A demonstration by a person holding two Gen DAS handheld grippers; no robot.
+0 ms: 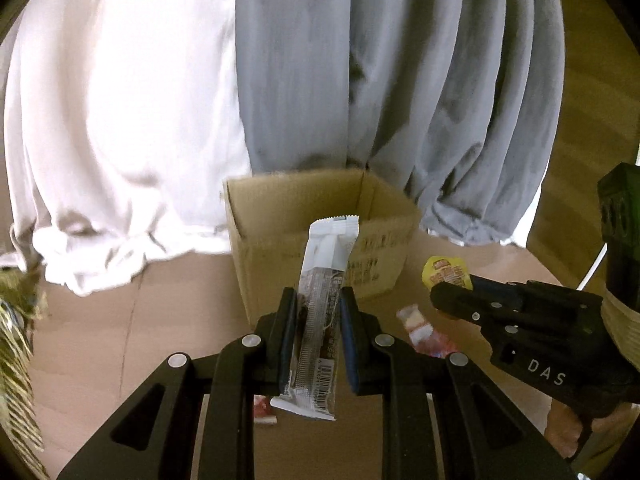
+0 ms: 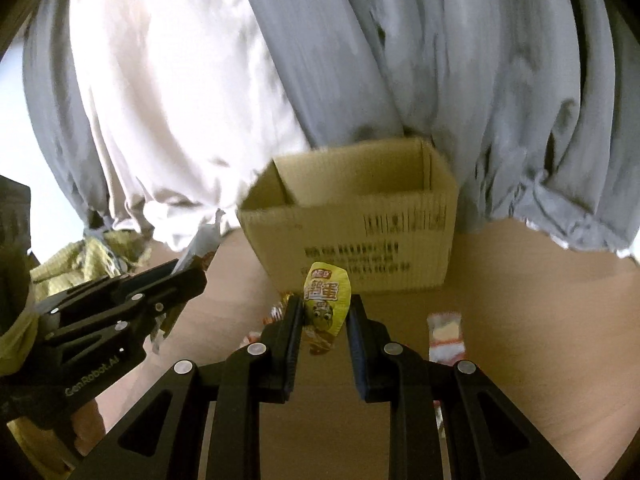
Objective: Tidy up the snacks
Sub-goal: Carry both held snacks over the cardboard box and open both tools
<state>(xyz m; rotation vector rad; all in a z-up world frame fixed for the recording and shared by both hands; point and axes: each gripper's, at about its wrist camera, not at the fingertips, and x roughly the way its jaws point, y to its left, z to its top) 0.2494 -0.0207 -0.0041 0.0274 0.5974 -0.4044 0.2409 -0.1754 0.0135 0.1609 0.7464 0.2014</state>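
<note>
1. Beyond both tools, the open cardboard box (image 1: 320, 236) stands before the curtains (image 1: 360, 80).
2. The left tool (image 1: 318, 308) clamps a long snack bar (image 1: 320, 320) near the box.
3. The right tool (image 2: 325, 312) clamps a small yellow packet (image 2: 326, 300).

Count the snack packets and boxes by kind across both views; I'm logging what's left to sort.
Packets held in claws: 2, a white-and-brown bar and a yellow packet
Packets lying loose on the surface: at least 3, some partly hidden
Cardboard boxes: 1
Total: at least 6
</note>
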